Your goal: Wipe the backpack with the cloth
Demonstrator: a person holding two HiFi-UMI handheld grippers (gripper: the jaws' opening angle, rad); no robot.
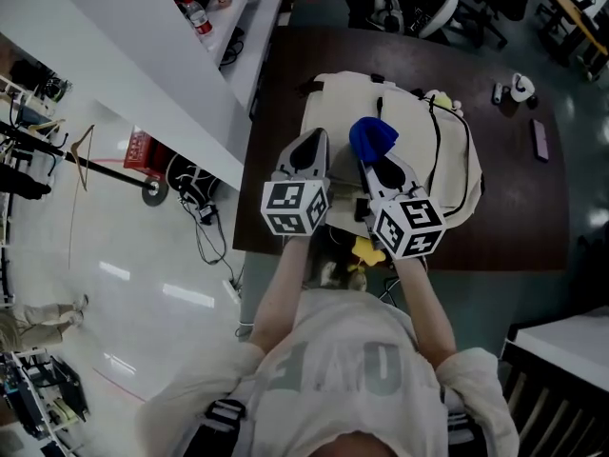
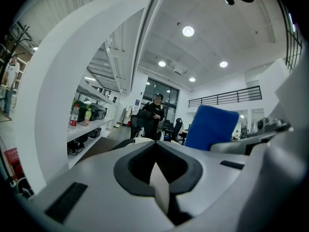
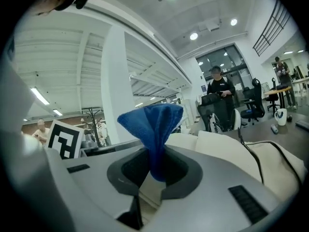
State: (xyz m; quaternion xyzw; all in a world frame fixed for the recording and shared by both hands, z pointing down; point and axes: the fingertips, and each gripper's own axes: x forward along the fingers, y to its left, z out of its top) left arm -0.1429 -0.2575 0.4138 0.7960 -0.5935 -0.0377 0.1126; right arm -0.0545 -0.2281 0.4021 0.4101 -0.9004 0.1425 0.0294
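Note:
A cream backpack (image 1: 419, 146) lies flat on a dark brown table (image 1: 514, 198). My right gripper (image 1: 373, 160) hovers over the backpack's middle, shut on a blue cloth (image 1: 371, 138) that bunches up out of its jaws. In the right gripper view the blue cloth (image 3: 154, 124) stands up from the closed jaws of the right gripper (image 3: 155, 170), with the backpack (image 3: 241, 153) beyond. My left gripper (image 1: 309, 150) is beside it over the backpack's left part. In the left gripper view the left gripper (image 2: 155, 166) is shut on nothing, and the cloth (image 2: 212, 127) shows at the right.
On the table's far right lie a white gadget (image 1: 519, 87) and a flat pinkish item (image 1: 540, 139). A yellow object (image 1: 366, 250) sits at the near edge. A white counter (image 1: 143, 55) with bottles runs at the left. Office chairs (image 1: 419, 3) and a standing person (image 3: 218, 93) are behind.

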